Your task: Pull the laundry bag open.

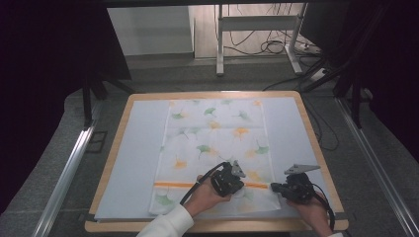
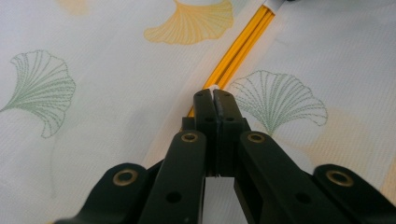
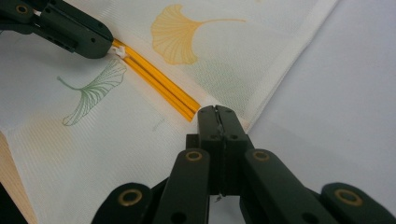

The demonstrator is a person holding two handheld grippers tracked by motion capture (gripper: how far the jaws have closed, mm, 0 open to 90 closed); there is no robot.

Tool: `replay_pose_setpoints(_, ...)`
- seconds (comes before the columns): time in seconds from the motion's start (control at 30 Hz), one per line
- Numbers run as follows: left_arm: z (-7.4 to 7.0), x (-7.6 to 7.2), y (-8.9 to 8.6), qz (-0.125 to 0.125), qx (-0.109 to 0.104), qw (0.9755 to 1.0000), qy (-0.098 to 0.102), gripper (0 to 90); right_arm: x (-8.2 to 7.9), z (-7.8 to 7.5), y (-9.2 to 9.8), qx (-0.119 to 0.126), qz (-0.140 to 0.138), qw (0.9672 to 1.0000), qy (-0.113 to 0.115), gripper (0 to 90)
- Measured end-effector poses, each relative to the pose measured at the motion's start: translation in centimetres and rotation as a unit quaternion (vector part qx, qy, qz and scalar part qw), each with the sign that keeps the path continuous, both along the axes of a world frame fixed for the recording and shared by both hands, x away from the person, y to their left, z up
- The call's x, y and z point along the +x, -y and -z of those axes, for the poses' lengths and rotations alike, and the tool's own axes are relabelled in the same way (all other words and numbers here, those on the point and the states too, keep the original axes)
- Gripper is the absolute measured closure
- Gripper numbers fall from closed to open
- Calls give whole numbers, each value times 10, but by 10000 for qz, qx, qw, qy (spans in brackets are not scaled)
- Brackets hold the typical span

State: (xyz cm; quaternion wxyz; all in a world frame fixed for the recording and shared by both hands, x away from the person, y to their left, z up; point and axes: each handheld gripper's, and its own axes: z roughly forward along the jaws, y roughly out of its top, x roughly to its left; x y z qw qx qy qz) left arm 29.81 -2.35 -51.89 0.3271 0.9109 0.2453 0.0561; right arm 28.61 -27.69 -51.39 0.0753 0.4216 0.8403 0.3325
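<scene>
Overhead, a white ginkgo-print cloth bag (image 1: 213,153) lies flat on the pale table (image 1: 291,123), its long axis running away from the person, its orange zipper (image 1: 173,185) crossing it side to side near the close end. The left gripper (image 1: 228,178) and right gripper (image 1: 281,187) sit on that zipper line. In the left gripper view, shut jaws pinch the small white zipper pull (image 2: 214,87), mostly hidden. In the right gripper view, shut jaws clamp the bag's edge at the zipper's end; what exactly lies between them is hidden.

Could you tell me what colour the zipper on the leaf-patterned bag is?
Orange; the zipper shows best in the right gripper view.
</scene>
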Motion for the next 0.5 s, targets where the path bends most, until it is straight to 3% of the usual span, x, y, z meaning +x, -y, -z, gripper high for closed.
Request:
replay_pose_setpoints(0.2, 0, -1, -4, -32, 39, 10000, 3, 900, 0, 0, 0, 13, 14, 10000, -15, 900)
replay_pose_setpoints(0.5, 0, -1, -24, -169, 42, 9998, -42, 900, 0, 0, 0, 26, 19, 10000, -21, 900)
